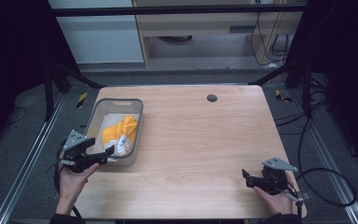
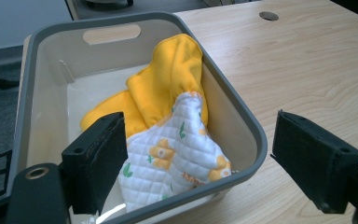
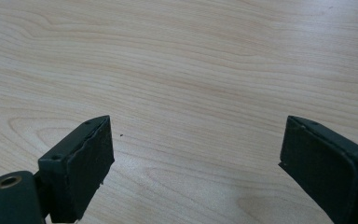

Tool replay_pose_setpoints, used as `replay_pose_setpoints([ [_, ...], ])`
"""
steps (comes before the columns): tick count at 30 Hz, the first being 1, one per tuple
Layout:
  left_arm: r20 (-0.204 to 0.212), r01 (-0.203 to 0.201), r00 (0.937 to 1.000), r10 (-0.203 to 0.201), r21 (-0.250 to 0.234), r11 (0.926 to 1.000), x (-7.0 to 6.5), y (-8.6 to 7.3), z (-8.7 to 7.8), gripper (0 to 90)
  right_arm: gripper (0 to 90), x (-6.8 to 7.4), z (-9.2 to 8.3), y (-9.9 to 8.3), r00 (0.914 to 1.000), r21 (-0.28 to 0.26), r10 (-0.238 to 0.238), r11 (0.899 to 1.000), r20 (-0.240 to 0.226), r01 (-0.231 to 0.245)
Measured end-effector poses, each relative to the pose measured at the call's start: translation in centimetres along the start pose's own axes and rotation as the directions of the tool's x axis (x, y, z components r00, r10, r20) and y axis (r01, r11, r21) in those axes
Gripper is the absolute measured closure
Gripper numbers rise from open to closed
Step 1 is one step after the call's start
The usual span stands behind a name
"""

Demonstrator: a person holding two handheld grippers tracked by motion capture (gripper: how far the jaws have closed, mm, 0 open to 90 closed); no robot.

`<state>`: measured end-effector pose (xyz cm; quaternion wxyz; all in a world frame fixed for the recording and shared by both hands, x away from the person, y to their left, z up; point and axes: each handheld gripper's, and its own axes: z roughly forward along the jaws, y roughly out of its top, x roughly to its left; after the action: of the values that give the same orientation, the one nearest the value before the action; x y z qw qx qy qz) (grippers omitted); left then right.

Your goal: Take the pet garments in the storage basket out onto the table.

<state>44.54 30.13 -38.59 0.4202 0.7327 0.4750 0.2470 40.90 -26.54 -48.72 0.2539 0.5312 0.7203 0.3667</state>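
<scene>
Currently one cloth, quilted white with yellow flowers and a plain yellow side, lies crumpled in one grey plastic bin. My left gripper gapes wide at the bin's rim; right gripper gapes over bare wooden table.

Surface: pale wood-grain top, smooth, low satin sheen, probably laminate rather than solid wood; a small dark round insert set in its far part, material too small to tell.

Bin: moulded plastic, grey rim, off-white walls, smooth with a slight gloss.

Cloth: soft fabric, matt. Yellow part plain and smooth-woven; white part quilted in a diamond stitch, printed with yellow and green flowers.

Left claw: black, matt, pads faintly grained like rubber or foam; a brass-coloured metal eyelet in its base.

Right claw: same black matt pads, edges a little rough and worn.
</scene>
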Motion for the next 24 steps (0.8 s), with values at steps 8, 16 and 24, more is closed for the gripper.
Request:
replay_pose_setpoints([
  [8,0.0,0.005,1.0,-0.005,-0.004,1.0,0.2,1.6,0.9,17.2,9.5,0.1,0.0,0.0,1.0,-0.001,-0.004,1.0,-0.004,0.004],
  [16,-0.01,-0.014,0.9999,0.014,0.013,0.9998,0.2,3.1,1.7,17.2,9.5,0.1,0.0,0.0,1.0,0.0,-0.002,1.0,-0.001,0.002],
  [24,-0.025,-0.008,0.9996,0.009,0.036,0.9993,0.6,3.7,2.6,17.6,9.5,0.1,0.0,0.0,1.0,0.002,-0.003,1.0,-0.005,0.003],
])
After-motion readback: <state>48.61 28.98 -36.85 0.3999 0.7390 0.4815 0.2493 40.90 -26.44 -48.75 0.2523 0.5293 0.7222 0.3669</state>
